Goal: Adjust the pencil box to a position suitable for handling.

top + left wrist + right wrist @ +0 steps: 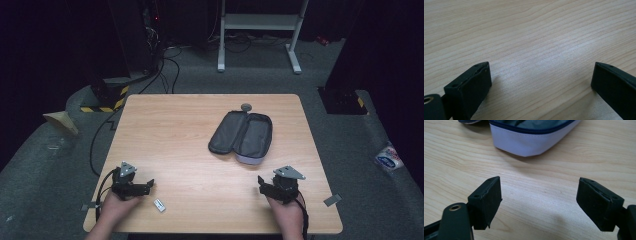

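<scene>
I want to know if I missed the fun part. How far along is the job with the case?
Done: the case already lies unzipped and open on the table. In hand: nothing; the left gripper and right gripper rest open near the front edge, holding nothing. Left: probably everything else. The small white thing and the grey round thing sit outside the case, untouched.

Light wood-grain table (pixel 190 130), grey-lined white pouch (pixel 241 134) with blue zip.

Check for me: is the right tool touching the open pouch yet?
Apart. The right gripper view shows bare table between the right tool and the pouch; its jaws stand open and empty.
</scene>
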{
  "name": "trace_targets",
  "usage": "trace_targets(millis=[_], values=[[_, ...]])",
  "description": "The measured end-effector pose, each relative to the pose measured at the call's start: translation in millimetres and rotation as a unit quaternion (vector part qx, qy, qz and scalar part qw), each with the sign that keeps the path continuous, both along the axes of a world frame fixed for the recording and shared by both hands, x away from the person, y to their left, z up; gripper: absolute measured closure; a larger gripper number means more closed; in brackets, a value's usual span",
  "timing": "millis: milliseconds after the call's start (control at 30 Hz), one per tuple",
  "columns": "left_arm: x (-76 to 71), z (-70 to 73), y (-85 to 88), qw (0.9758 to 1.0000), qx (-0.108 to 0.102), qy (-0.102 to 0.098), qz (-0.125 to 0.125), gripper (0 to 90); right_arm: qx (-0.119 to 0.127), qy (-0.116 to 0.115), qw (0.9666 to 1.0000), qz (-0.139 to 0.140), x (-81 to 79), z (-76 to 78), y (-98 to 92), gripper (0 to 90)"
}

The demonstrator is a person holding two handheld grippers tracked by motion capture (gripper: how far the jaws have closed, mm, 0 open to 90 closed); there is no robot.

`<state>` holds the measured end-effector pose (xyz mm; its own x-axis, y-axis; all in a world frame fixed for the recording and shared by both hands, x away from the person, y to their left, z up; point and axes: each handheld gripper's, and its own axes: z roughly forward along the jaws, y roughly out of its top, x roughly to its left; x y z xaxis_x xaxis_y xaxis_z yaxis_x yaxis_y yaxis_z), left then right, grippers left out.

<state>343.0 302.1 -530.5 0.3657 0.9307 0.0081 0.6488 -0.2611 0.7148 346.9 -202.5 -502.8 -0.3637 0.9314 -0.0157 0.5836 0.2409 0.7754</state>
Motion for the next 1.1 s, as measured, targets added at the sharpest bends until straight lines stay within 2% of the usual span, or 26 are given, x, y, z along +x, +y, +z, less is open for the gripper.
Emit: trace_targets(millis=[200,433,600,800,900,967,1100], values=[[-0.2,0.1,0.0,1.0,-0.001,0.001,0.0,3.2,0.007,-0.007,0.9999,0.011,1.7,7.1,7.1,21.5],[-0.5,0.1,0.0,1.0,0.0,0.001,0.0,3.4,0.016,-0.012,0.9995,0.023,11.0,17.1,15.8,24.4],[-0.9,0.1,0.2,1.0,0.001,-0.001,0.0,3.5,0.026,-0.021,0.9988,0.036,29.4,30.8,24.7,29.7],[-0.5,0.1,0.1,1.0,0.0,0.0,-0.002,3.4,0.032,-0.023,0.9986,0.035,47.8,41.0,31.4,36.1],[-0.4,0.1,0.2,1.0,0.0,0.0,-0.002,3.4,0.035,-0.019,0.9985,0.039,55.7,41.0,34.0,39.4],[-0.4,0.1,0.2,1.0,0.0,0.0,-0.002,3.5,0.039,-0.008,0.9981,0.047,60.0,38.0,36.5,39.4],[-0.4,0.1,0.3,1.0,0.0,0.0,-0.003,3.5,0.026,-0.001,0.998,0.057,64.8,30.8,43.8,41.5]])
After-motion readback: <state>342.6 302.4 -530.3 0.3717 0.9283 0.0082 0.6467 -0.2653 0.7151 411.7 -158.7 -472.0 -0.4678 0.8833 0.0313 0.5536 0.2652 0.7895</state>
